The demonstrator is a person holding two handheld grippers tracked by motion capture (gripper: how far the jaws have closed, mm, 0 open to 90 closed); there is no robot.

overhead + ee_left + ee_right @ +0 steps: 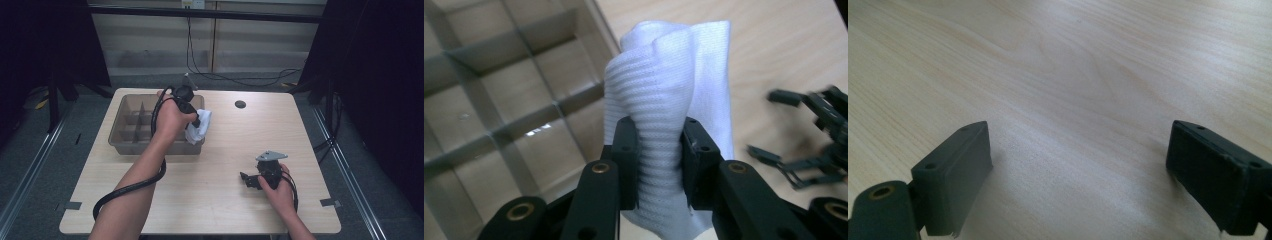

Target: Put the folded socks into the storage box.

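White cloth [669, 100] is pinched between the two black jaws of the left gripper [659, 165]. The jaws press on it from both sides and squeeze it thin in the middle. The cloth stands up above the jaws in soft folds, and a bit hangs down below them. In the high view the left gripper [196, 120] holds the cloth [198, 128] in the air, right over the near right corner of the brown tray [131, 142]. The tray has many small boxes inside, and it sits on the wooden table [220, 200].

The right gripper [248, 180] rests low on the table, well apart from the cloth. Its jaws stand wide open. Nothing is between them but bare wood [1073, 100].
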